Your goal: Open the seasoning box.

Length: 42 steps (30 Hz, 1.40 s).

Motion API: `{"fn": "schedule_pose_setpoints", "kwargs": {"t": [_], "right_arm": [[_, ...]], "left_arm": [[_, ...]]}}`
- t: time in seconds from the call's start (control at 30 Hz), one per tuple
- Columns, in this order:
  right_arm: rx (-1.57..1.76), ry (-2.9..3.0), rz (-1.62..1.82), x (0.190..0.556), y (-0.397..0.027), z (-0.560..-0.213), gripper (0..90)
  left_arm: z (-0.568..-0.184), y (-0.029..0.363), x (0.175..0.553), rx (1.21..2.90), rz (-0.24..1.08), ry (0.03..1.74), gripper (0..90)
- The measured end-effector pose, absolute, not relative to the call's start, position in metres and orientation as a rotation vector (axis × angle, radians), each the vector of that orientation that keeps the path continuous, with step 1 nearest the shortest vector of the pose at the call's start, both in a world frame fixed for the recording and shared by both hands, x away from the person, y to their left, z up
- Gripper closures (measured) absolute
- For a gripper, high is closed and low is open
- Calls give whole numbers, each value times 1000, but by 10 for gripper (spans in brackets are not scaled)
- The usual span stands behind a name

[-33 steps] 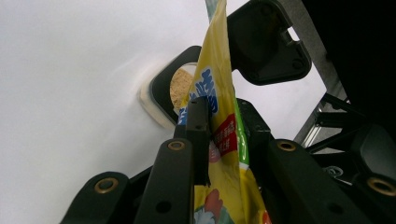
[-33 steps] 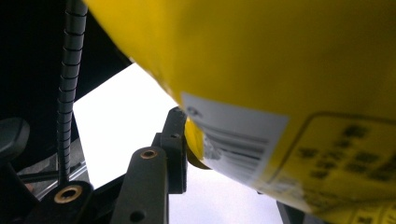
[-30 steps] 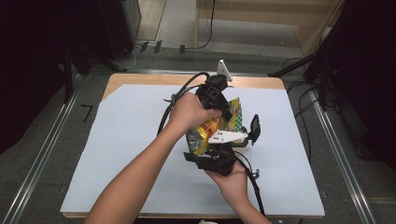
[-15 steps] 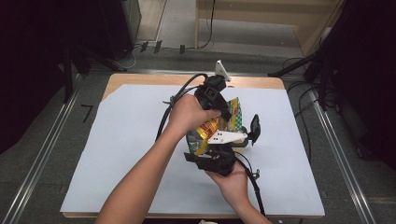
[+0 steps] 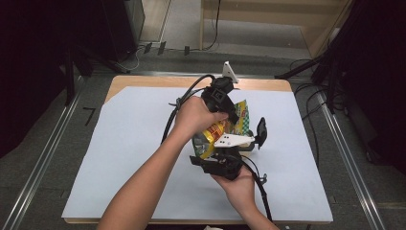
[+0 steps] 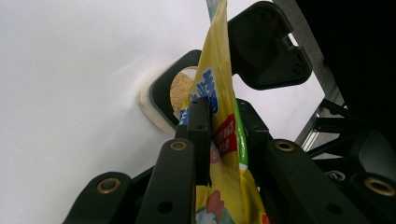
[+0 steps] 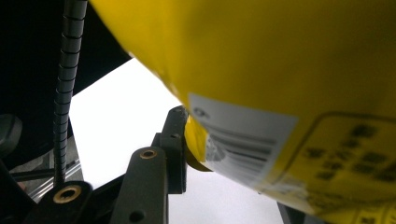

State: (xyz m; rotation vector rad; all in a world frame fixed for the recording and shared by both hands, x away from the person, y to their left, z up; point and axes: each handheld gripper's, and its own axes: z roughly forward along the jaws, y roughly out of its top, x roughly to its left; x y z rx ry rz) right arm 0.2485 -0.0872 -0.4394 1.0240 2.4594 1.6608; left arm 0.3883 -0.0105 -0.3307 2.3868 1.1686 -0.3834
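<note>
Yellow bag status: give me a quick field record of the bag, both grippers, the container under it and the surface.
bag: yellow snack bag, held above the table between both grippers
left gripper: shut on the bag's flat edge, reaching in from above
right gripper: shut on the bag's lower body, from the near side
container: small black tub with brownish crumbs inside, hinged lid open
contents flow: cannot tell
surface: white sheet over a wooden table

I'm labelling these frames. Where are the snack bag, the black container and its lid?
snack bag [image 6: 219, 93], left gripper view, yellow front panel
black container [image 6: 164, 91], left gripper view, rim
lid [image 6: 266, 46], left gripper view, centre
</note>
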Motion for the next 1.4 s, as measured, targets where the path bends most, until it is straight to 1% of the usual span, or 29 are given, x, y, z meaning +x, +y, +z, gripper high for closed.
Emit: {"fn": "schedule_pose_setpoints", "kwargs": {"t": [0.73,1.4], "right_arm": [[1028,2446,1689,248,-87,-436,647],[1039,2438,1697,248,-88,-438,655]], "left_arm": [[-322,-24,384,2465,-305,1164,801],[-323,-27,383,2484,-285,1151,805]]}}
